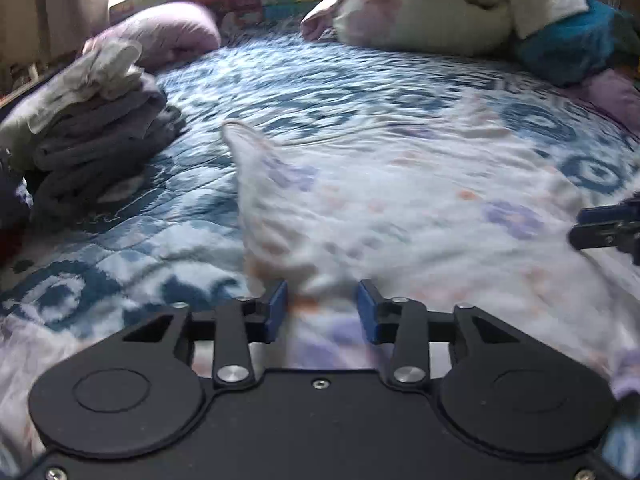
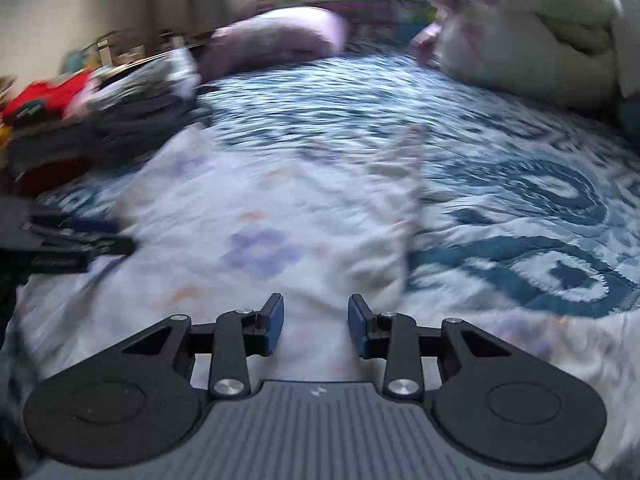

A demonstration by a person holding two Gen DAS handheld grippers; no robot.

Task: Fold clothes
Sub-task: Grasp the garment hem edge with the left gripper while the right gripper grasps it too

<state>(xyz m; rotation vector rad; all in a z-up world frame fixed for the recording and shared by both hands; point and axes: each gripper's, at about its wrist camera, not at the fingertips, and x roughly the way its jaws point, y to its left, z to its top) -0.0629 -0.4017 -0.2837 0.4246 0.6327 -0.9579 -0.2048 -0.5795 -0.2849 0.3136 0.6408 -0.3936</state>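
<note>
A white garment (image 1: 400, 208) printed with purple and orange flowers lies spread on the blue-and-white bedspread (image 1: 320, 80). One corner of it peaks up at the far left. My left gripper (image 1: 322, 308) hovers over its near edge, blue pads apart, with a hump of the cloth between them. At the right edge of the left wrist view, the right gripper (image 1: 608, 228) reaches in over the same garment. In the right wrist view my right gripper (image 2: 316, 322) stands open above the garment (image 2: 260, 216), whose right edge runs along a raised fold. The left gripper (image 2: 80, 240) shows at the left. Both views are blurred.
A stack of folded grey and white clothes (image 1: 100, 120) sits at the left of the bed, with red items (image 2: 52, 92) beyond it. A lilac pillow (image 1: 168, 32) lies at the back. A white bundle of bedding (image 1: 420, 12) and a teal item (image 1: 568, 48) lie at the back right.
</note>
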